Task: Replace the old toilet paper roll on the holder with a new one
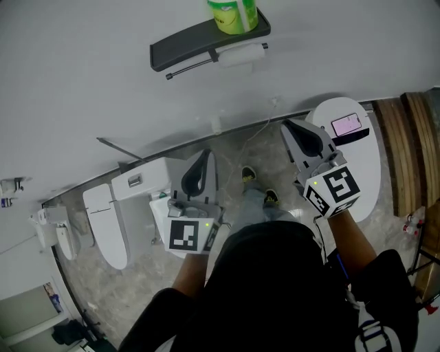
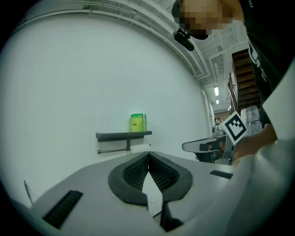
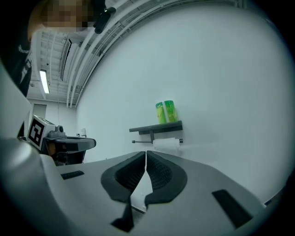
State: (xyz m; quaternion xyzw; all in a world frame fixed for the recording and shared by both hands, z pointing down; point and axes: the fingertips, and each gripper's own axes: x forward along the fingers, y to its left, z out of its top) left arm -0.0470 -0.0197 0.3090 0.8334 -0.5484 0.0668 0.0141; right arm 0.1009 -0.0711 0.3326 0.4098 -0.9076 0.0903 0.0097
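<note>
A dark wall shelf carries a green-wrapped new roll. Under it, a thin white old roll hangs on the holder bar. My left gripper and right gripper are both held well short of the wall, jaws shut with nothing in them. In the left gripper view the shut gripper points at the shelf, the green roll and the old roll. In the right gripper view the gripper faces the green roll and old roll.
A white toilet stands at the left by the wall. A white round table with a phone is at the right, beside wooden stairs. The person's feet stand on the marbled floor.
</note>
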